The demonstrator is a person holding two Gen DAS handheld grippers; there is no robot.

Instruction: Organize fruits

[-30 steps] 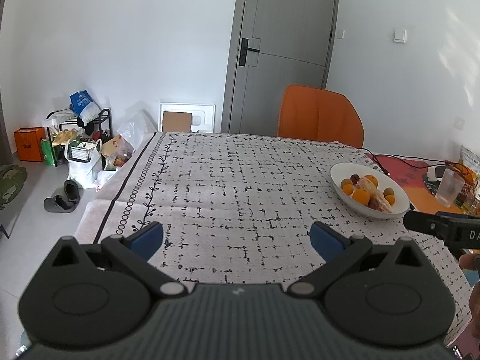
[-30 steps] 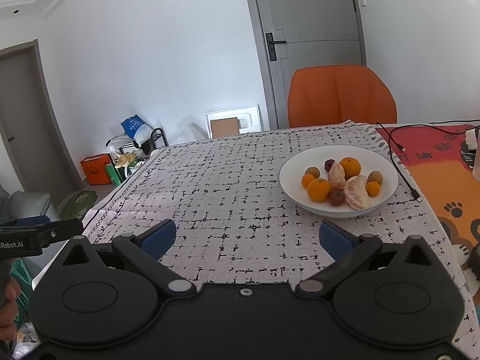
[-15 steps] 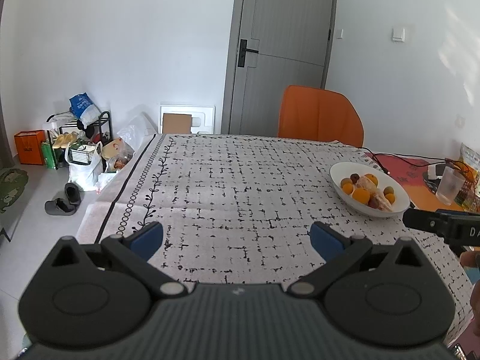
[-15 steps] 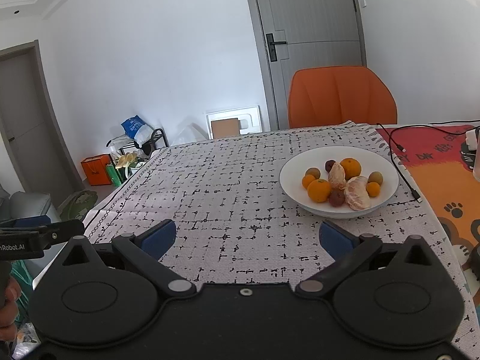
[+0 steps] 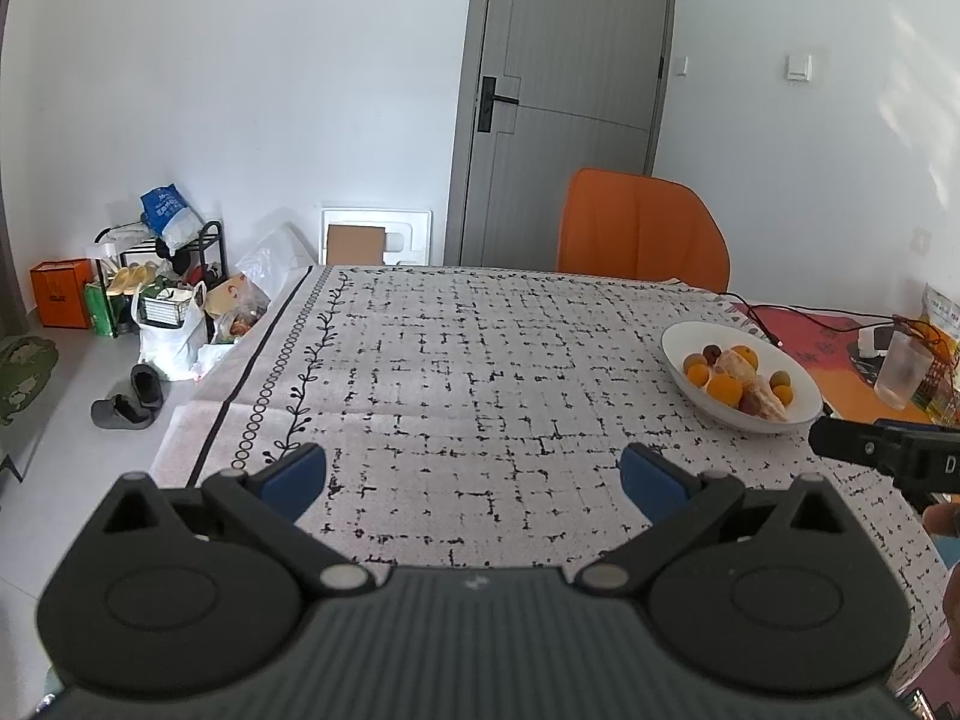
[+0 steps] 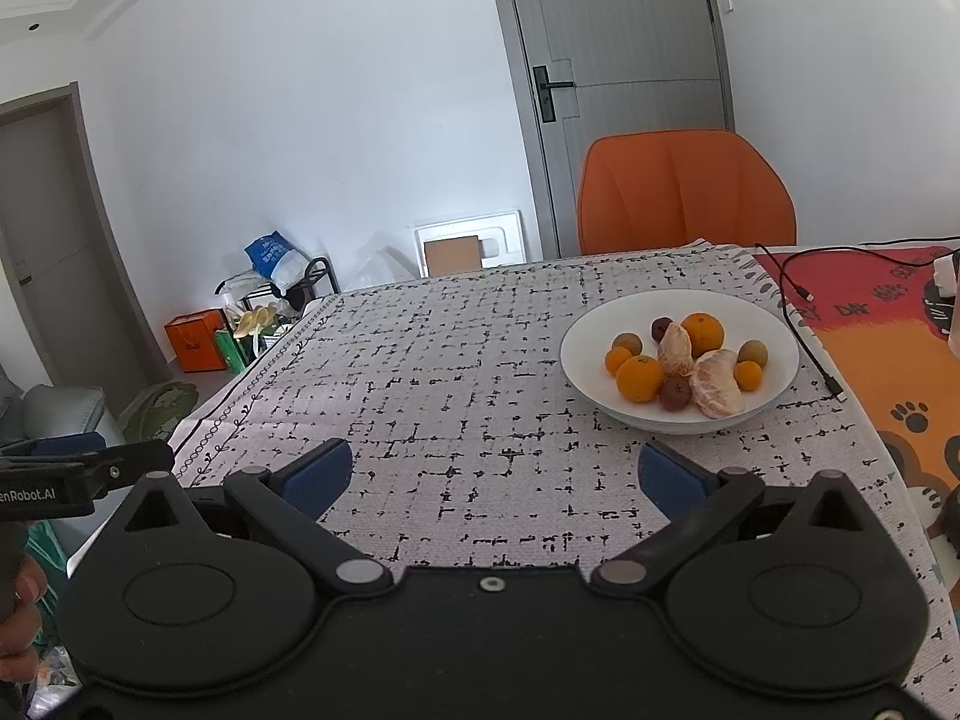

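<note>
While both tools hover low over the near edge of the tabletop, each is released, its blue pads spread wide with nothing between them. The left tool fills the bottom of its own view and shows at the left edge of the right wrist view; the right tool fills the bottom of its view and pokes in at the right edge of the left wrist view. A white bowl sits on the patterned cloth in the right half of both frames, well ahead of the pads. It holds the fruits: several oranges, two peeled citrus pieces, small brownish-green ones and two dark reddish ones, clustered and touching. An orange chair stands behind the tabletop's far edge, before a grey door.
</note>
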